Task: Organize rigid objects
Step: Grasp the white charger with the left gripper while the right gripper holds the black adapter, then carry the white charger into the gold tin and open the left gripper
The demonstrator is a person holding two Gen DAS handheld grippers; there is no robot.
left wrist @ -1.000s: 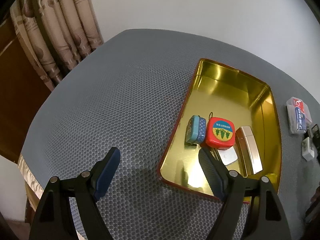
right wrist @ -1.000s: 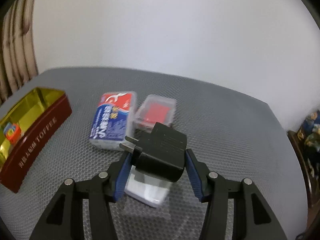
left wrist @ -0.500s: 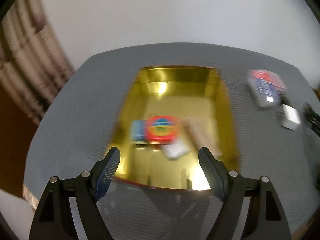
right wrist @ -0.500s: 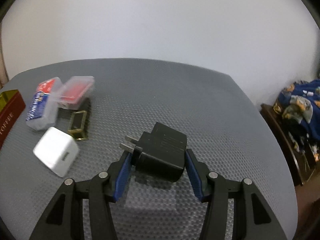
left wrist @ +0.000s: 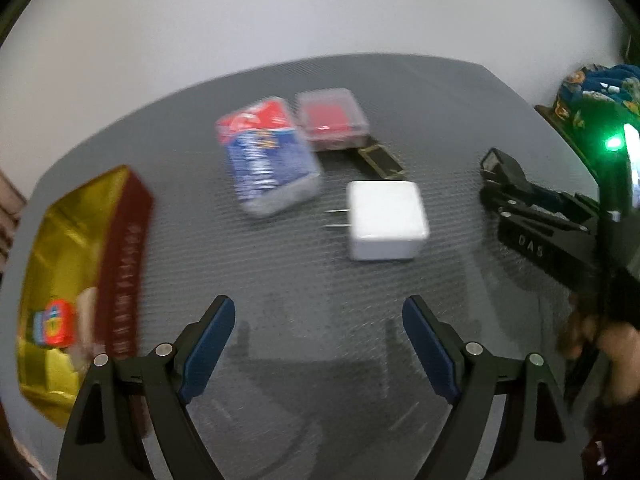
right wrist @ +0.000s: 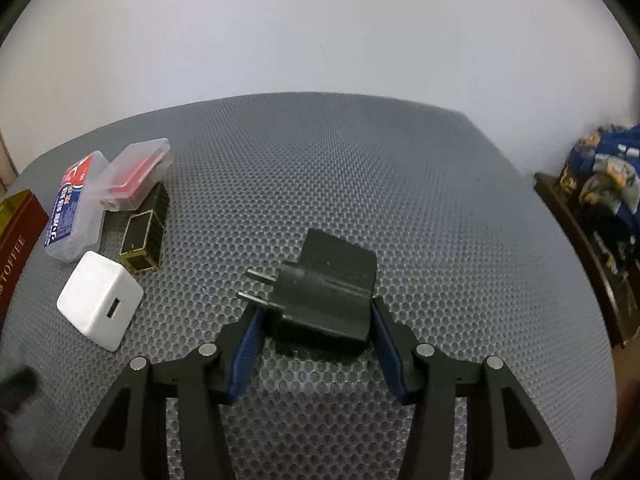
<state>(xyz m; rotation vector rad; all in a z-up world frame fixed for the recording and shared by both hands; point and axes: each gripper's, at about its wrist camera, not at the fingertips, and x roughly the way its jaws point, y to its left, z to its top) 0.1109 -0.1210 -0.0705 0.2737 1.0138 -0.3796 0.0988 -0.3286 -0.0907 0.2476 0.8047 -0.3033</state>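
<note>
Grey mesh table (right wrist: 360, 168): our right gripper (right wrist: 316, 344) jaws pinch black adapter (right wrist: 326, 292) for carrying; left gripper (left wrist: 316, 344) jaws, just widened, spread empty toward white charger (left wrist: 386, 220).

We see a matt black plastic plug adapter (right wrist: 326, 284) and a smooth white plastic charger (right wrist: 100, 305) at nine o'clock, on the table's (right wrist: 400, 200) rough honeycomb mat; the tin (left wrist: 76, 264) gleams glossy gold metal.

Two plug adapters, white (right wrist: 100, 305) and black (right wrist: 326, 286), two clear plastic cases (right wrist: 76, 212) (right wrist: 134, 174), one gold tin (left wrist: 76, 280)
</note>
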